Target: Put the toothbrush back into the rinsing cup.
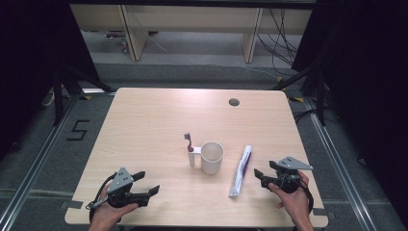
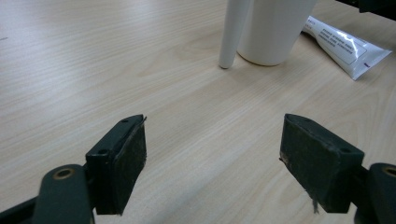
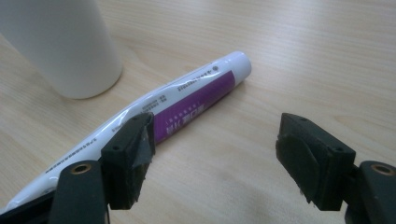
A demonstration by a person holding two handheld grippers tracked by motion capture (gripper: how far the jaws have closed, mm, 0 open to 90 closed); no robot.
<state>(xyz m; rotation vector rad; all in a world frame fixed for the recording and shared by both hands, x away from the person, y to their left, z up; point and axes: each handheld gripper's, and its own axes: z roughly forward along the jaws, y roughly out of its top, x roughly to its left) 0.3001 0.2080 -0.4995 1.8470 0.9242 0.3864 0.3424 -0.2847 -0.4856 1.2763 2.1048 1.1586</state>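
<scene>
Two claws, both gaping and empty: left claw (image 1: 144, 185) low near bench (image 1: 154, 115) edge, right claw (image 1: 260, 175) just beside toothpaste tube (image 1: 241, 170), right of cup (image 1: 212, 157). Probably approach stage; next, straddling and pinching the tube. Purple label, print too small to read.

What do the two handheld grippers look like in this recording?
Both the left gripper and the right gripper are black, each topped by a grey three-cornered plate. Each has two blocky black jaws with worn dark pads and brass-coloured pivot pins. A cable trails from the left one.
</scene>
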